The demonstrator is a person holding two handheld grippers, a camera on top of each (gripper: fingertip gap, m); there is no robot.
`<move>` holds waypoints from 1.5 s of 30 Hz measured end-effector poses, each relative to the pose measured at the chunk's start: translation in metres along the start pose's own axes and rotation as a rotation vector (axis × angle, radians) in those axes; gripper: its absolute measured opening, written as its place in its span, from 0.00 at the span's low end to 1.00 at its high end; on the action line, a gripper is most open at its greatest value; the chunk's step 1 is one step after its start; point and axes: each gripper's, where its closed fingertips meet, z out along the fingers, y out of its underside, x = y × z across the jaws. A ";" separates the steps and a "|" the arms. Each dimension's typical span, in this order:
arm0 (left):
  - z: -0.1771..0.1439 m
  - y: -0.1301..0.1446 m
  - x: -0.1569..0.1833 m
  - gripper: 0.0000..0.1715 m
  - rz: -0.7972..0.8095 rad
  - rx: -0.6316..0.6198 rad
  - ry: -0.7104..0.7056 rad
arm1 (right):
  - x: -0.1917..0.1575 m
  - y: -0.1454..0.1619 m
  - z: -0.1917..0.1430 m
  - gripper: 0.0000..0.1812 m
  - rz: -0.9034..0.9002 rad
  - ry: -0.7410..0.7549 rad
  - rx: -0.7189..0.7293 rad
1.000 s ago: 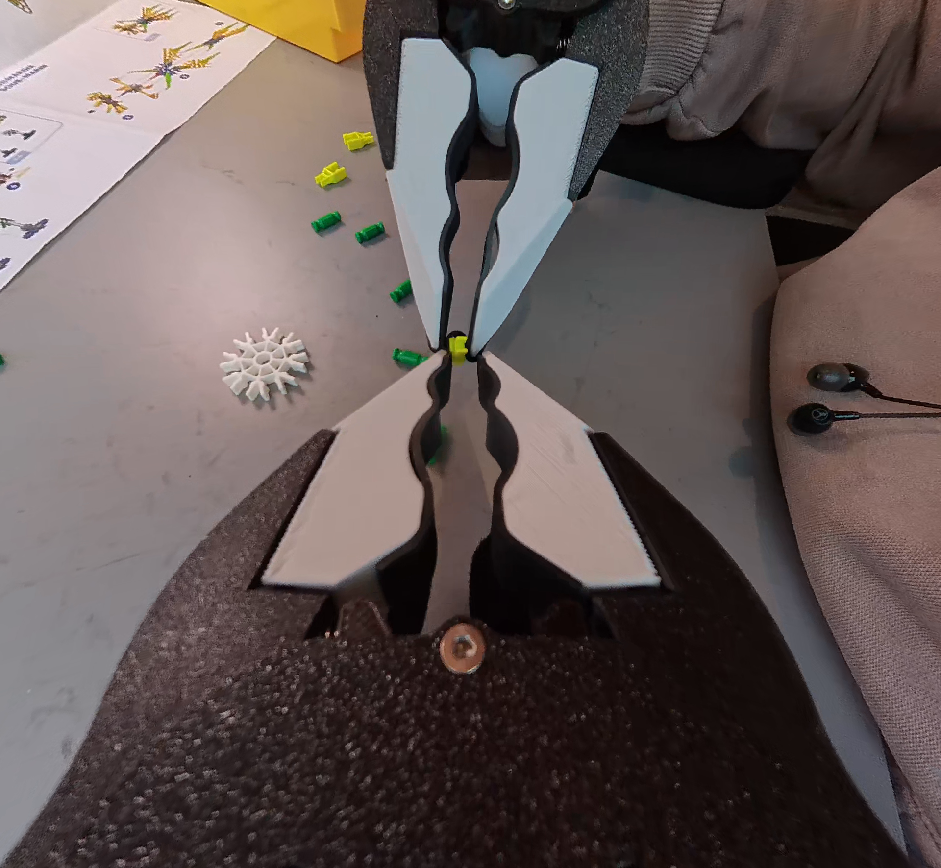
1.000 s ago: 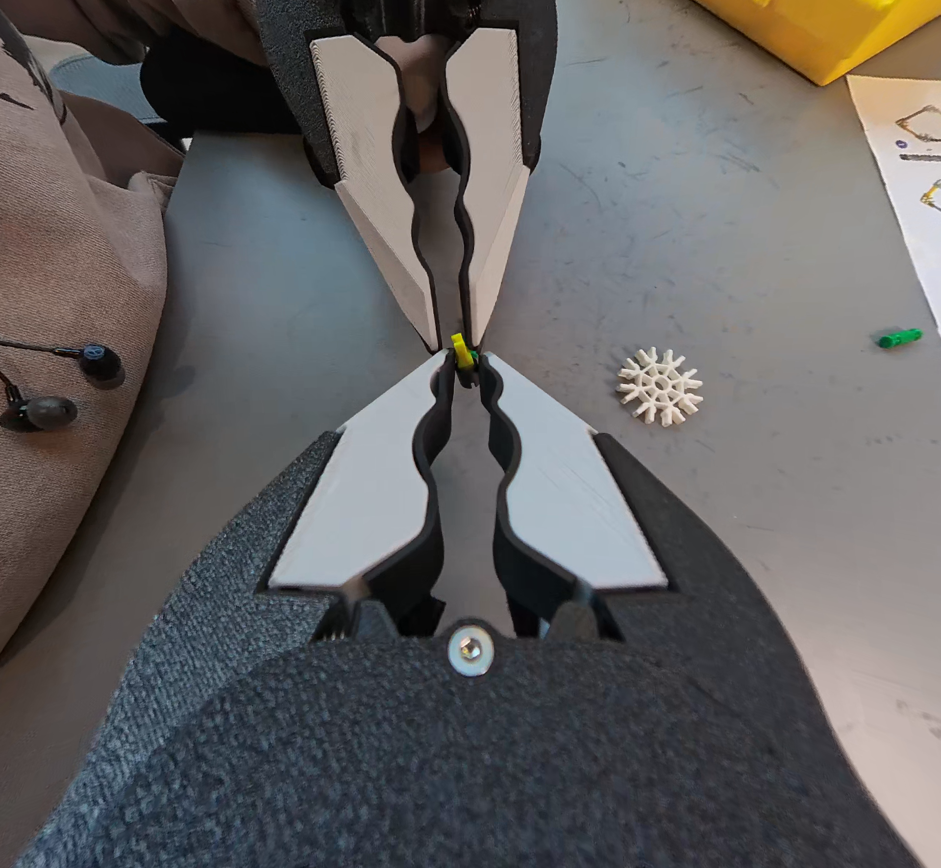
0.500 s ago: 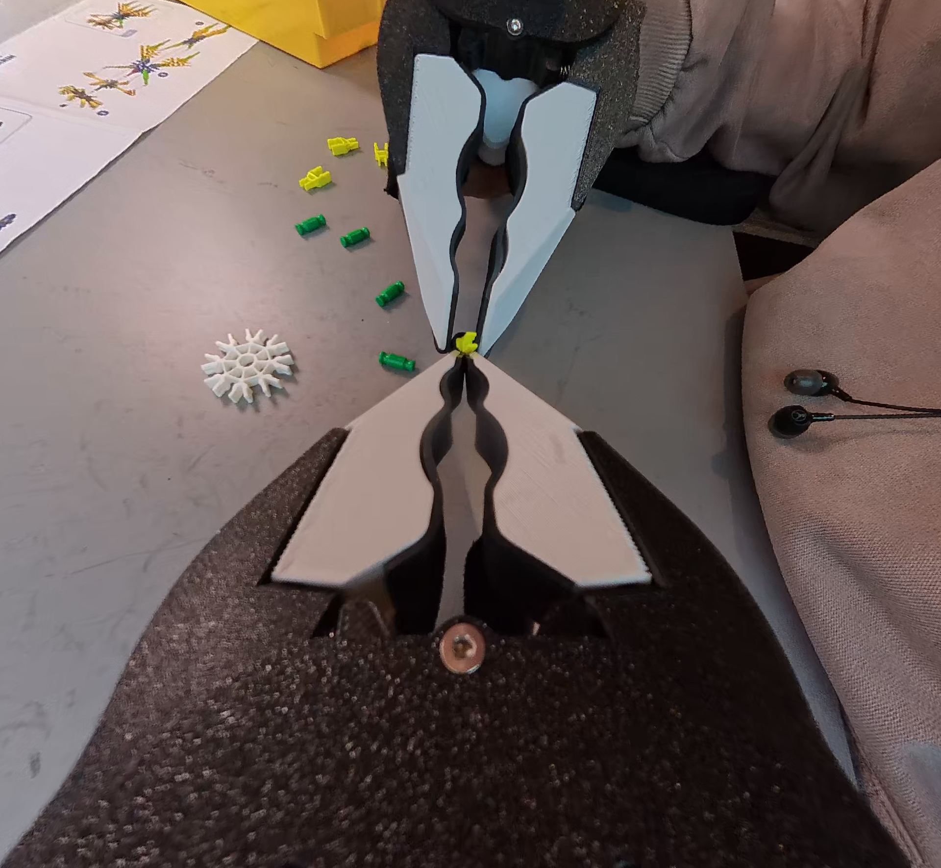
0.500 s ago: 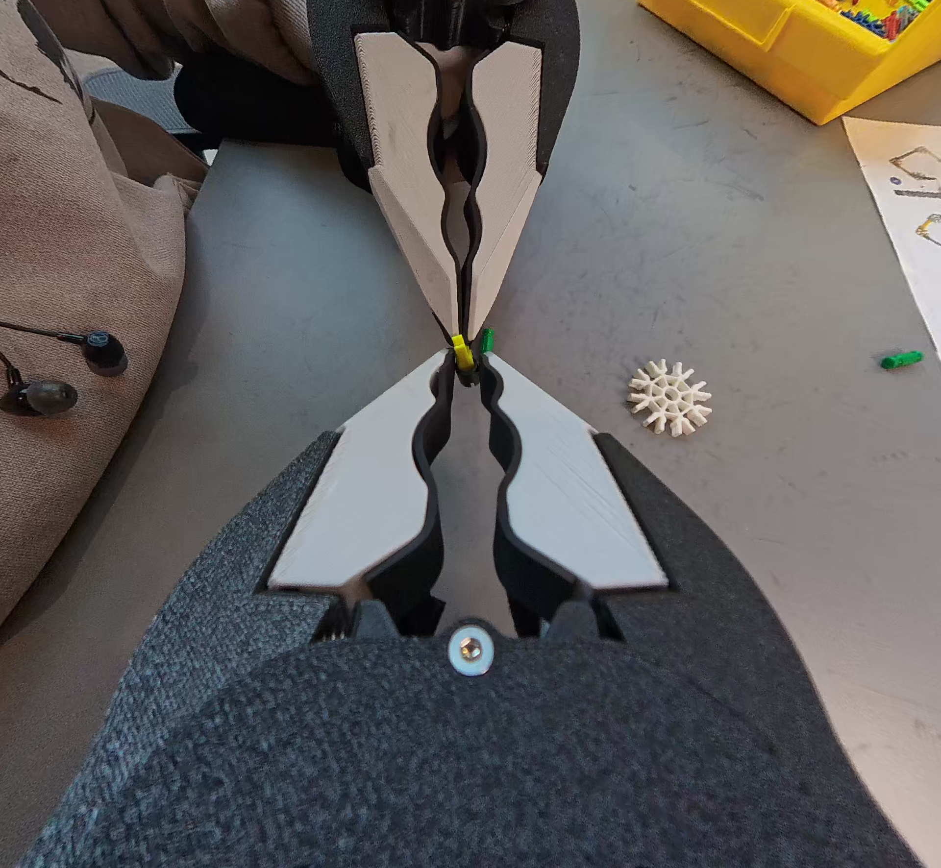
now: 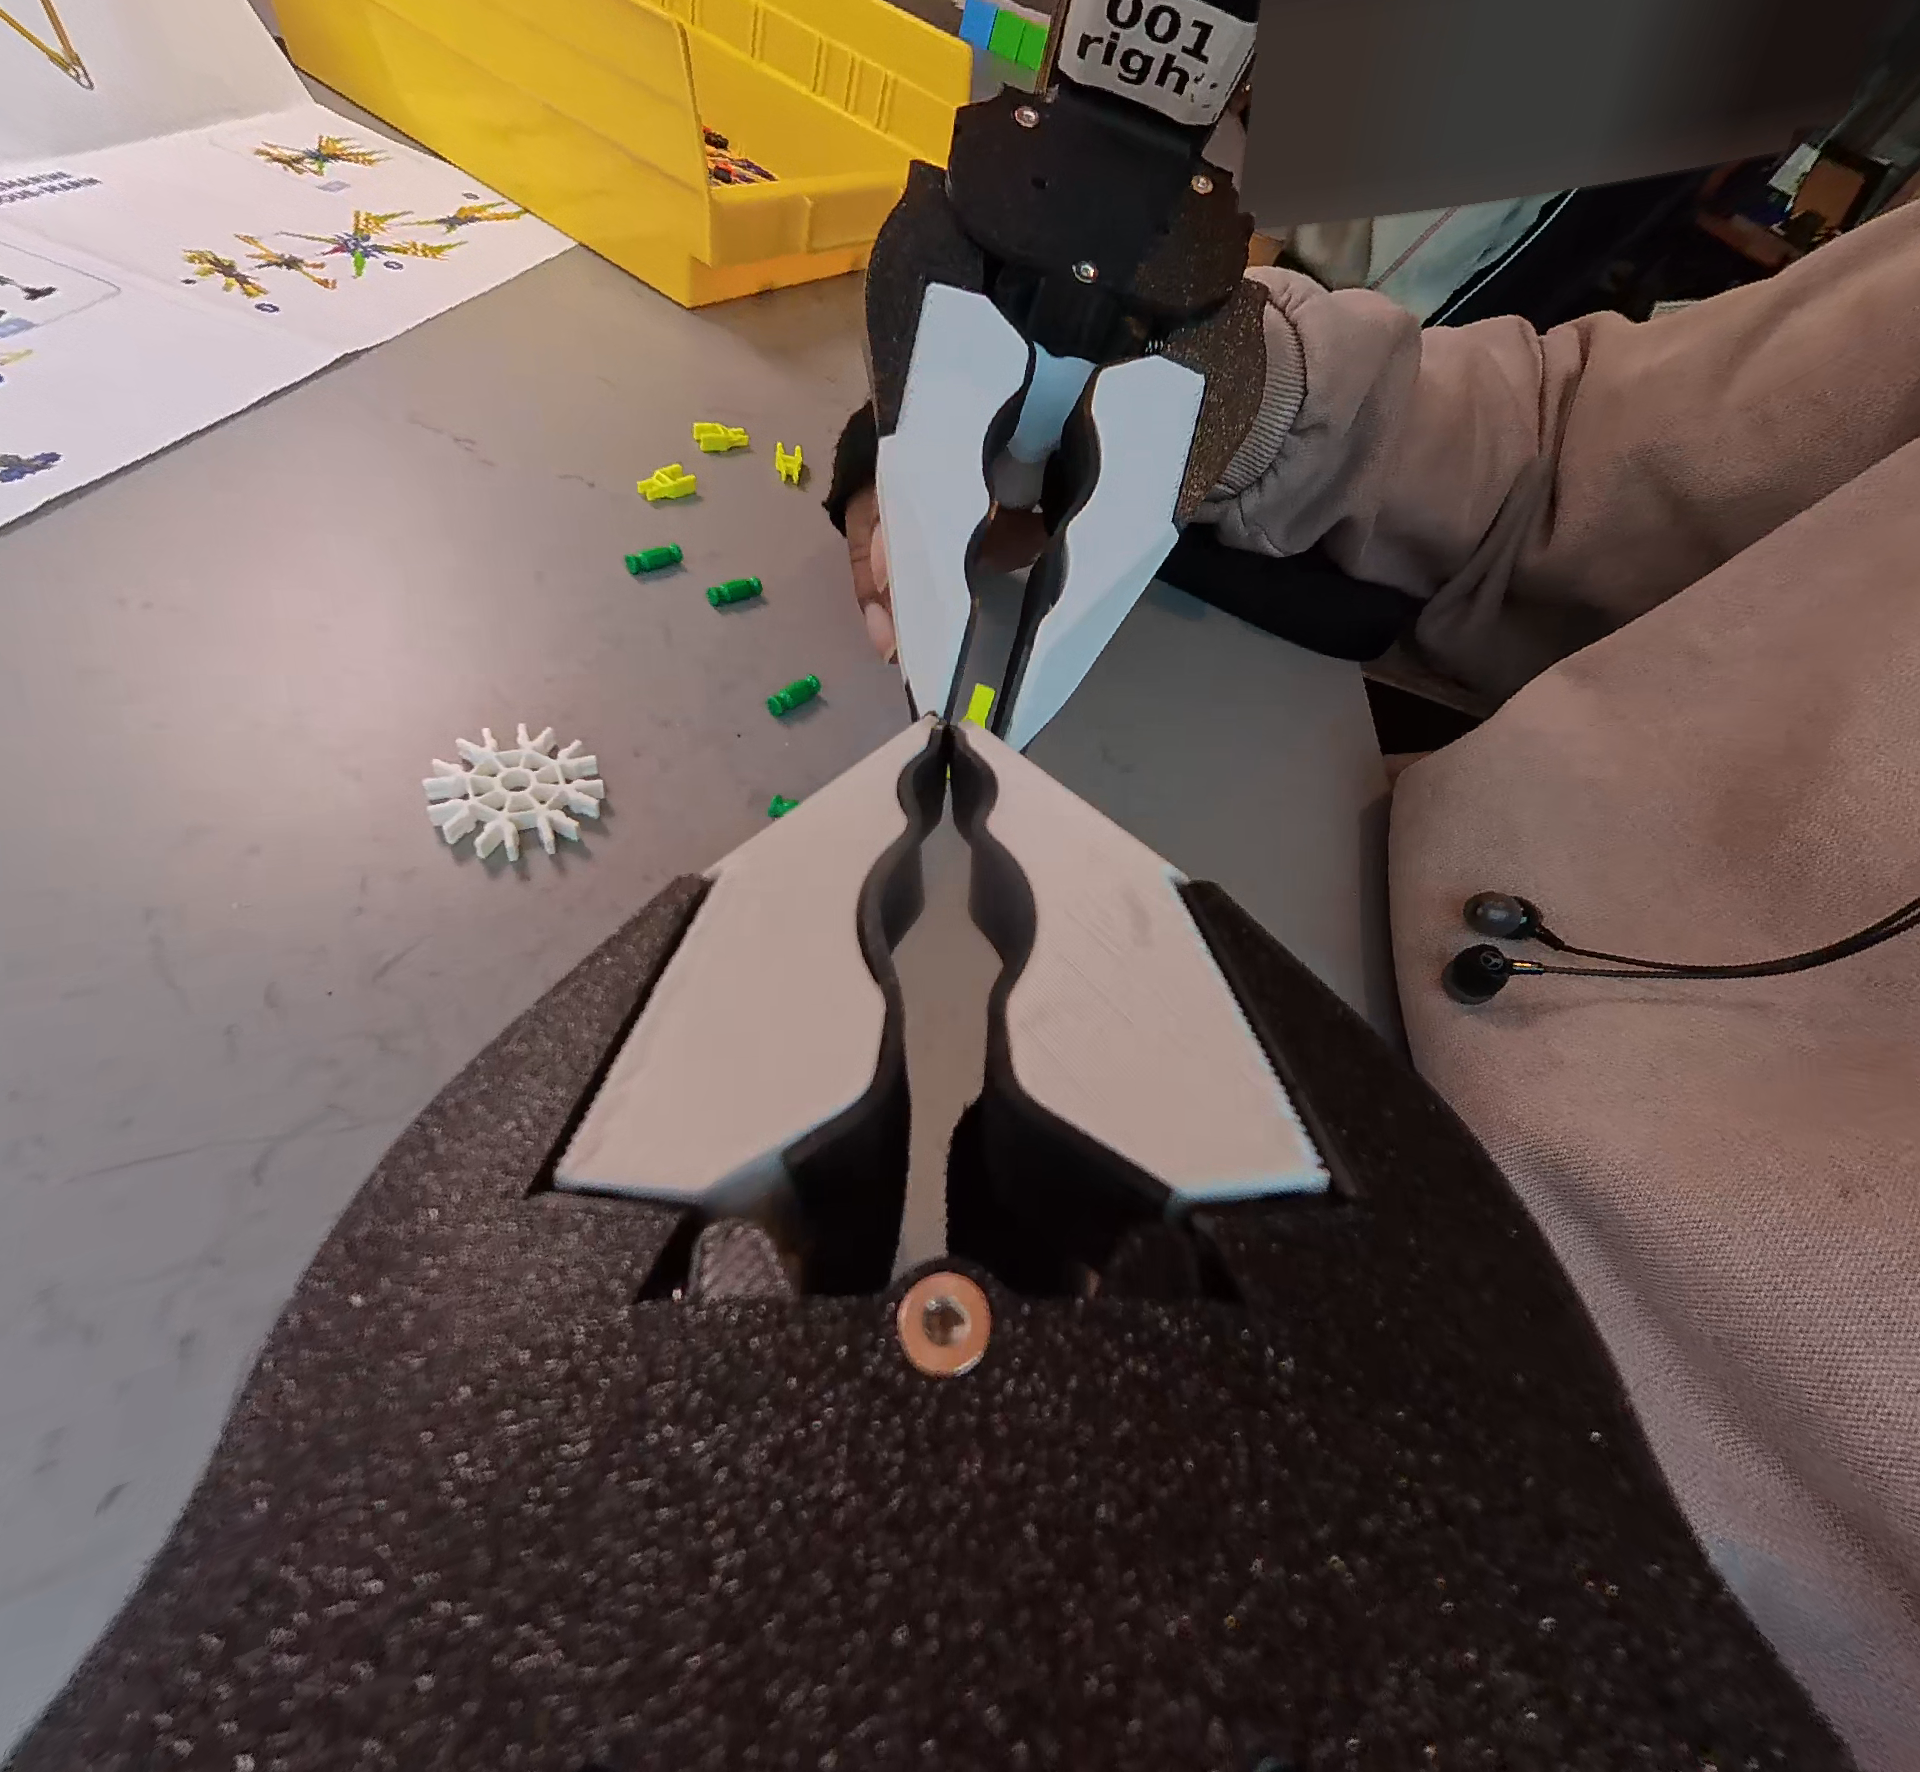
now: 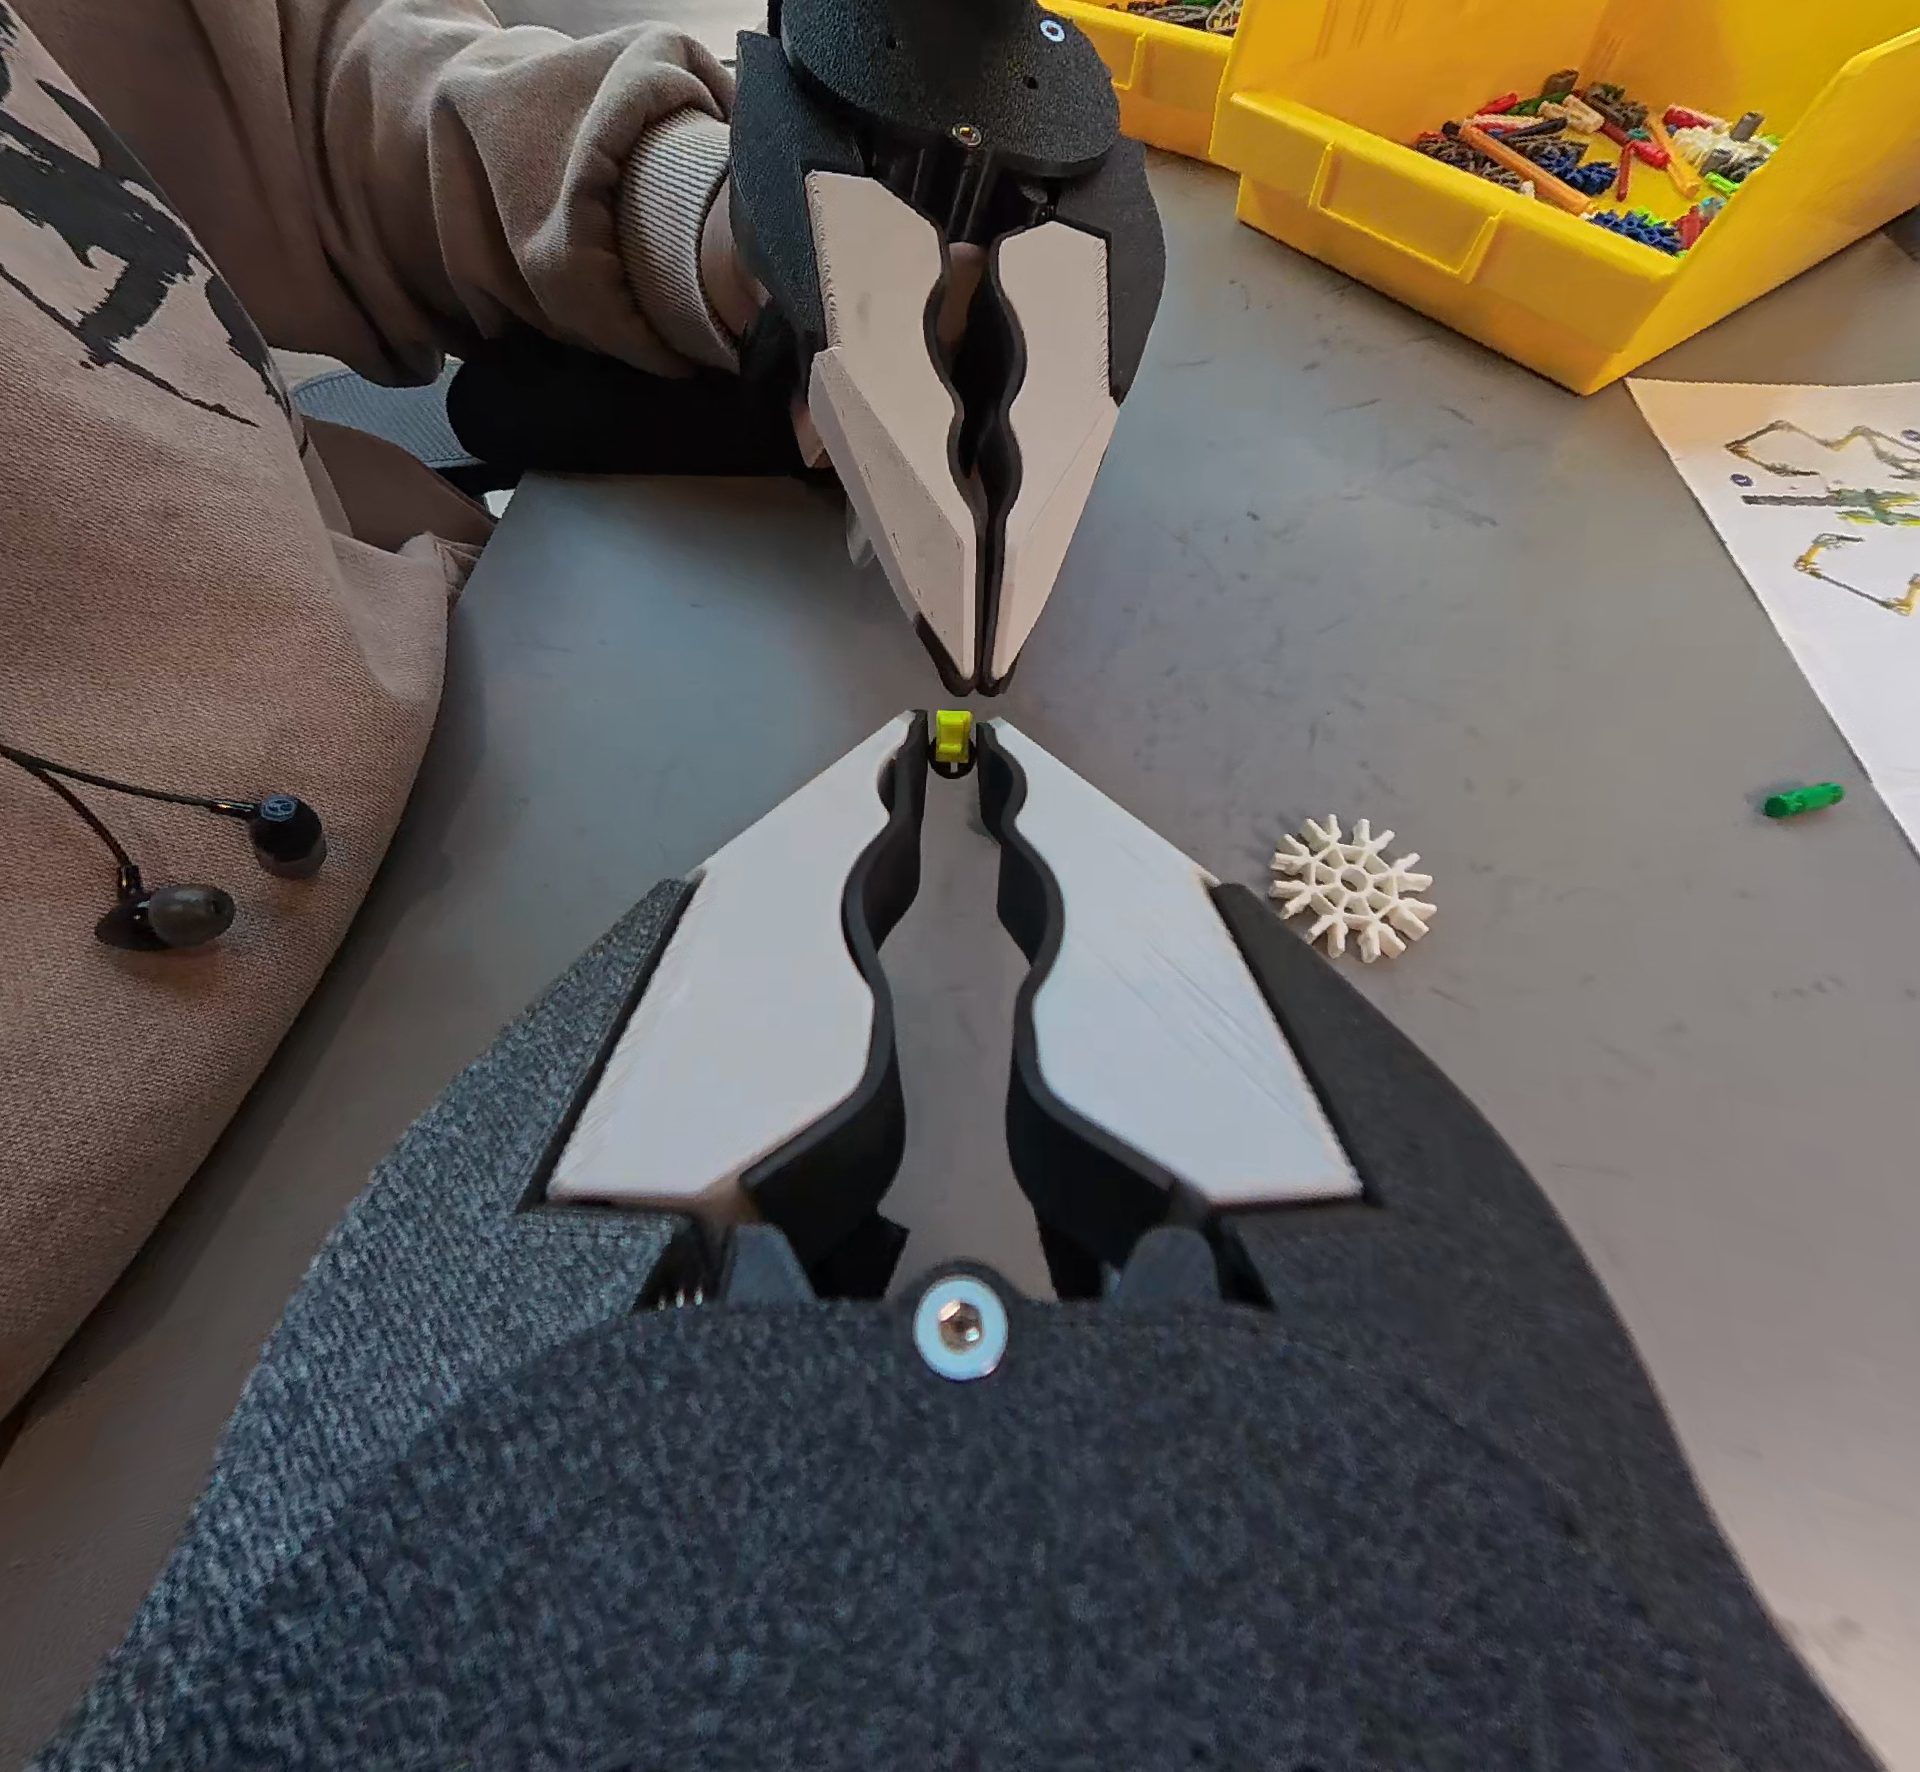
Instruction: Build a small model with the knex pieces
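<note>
Right wrist view shows right gripper pinching a small yellow-green connector, left gripper pressed together and empty just beyond it, left wrist view alone shows loose green pegs on grey table, labelled stickers on both handles, printed instruction sheet beside yellow bin.

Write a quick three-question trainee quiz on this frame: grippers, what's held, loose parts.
1. True or false: the jaws of the right gripper clamp a small yellow-green piece.
2. The white snowflake-shaped piece is: A) standing on edge; B) lying flat on the grey table; C) held by the left gripper.
3. Fill in: the left gripper's jaws are ____ (open/shut), with nothing visible between them.

Key: 1 true; 2 B; 3 shut.
</note>
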 end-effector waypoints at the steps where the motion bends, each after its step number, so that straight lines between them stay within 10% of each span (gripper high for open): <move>1: 0.000 0.000 0.000 0.00 -0.001 -0.002 0.003 | 0.001 0.000 0.000 0.04 0.001 0.002 0.003; 15: -0.001 -0.001 0.004 0.07 -0.034 0.013 0.052 | 0.000 -0.016 -0.007 0.04 0.051 -0.021 0.108; 29: -0.009 -0.018 0.005 0.02 -0.335 0.134 0.198 | 0.010 -0.034 -0.015 0.04 0.627 -0.241 0.306; 45: -0.010 -0.020 0.004 0.03 -0.360 0.149 0.197 | 0.010 -0.031 -0.010 0.04 0.287 -0.067 0.224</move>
